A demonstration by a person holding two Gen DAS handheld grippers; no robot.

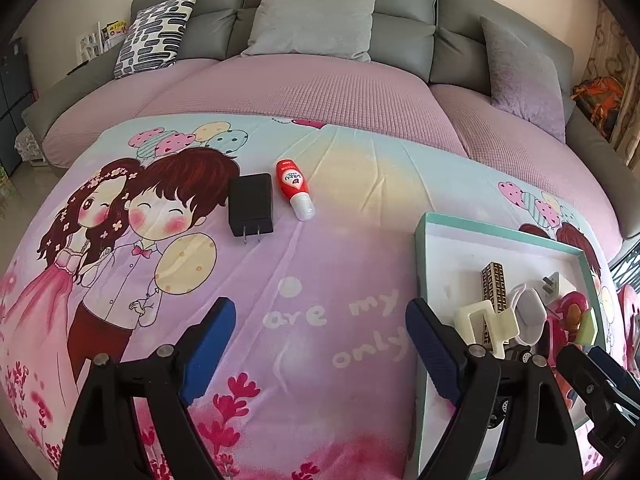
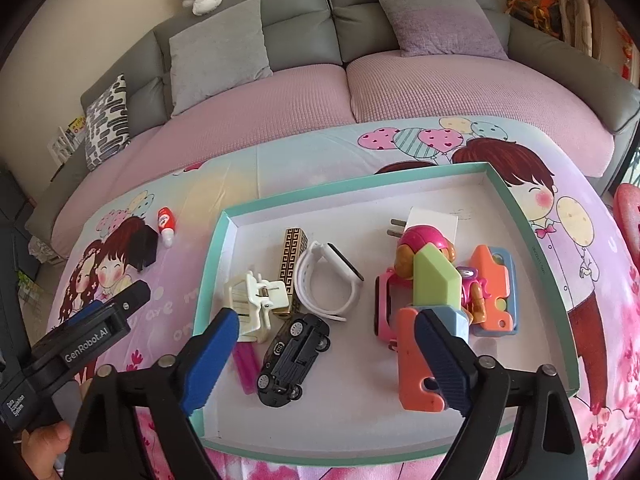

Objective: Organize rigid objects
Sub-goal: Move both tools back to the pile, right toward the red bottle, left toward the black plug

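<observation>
**Two items left outside the tray, both ahead of the left tongs**

The left tongs [image 1: 320, 344] are held spread over the printed cloth [image 1: 320, 264] covering the surface, with nothing between the pads. The right tongs [image 2: 326, 354] are likewise spread and empty, poised above the teal-rimmed tray [image 2: 520, 204], where a toy car [image 2: 294, 354], a white hair clip [image 2: 256, 304], a white watch [image 2: 332, 280] and several plastic toys are already gathered.

Two things are seen lying outside the tray: a black charger [image 1: 251, 204] and a small red bottle [image 1: 295, 189], just beside each other and well ahead of the left tongs, slightly to their left. The left tongs are judged the nearer pair; the right ones are separated from both items by the tray's left wall.

The charger's prongs are pointed back toward the tongs, its long axis running roughly along the line of approach. The bottle's long axis is tilted slightly off that line, with its clear cap turned toward the tongs and the tray.
</observation>
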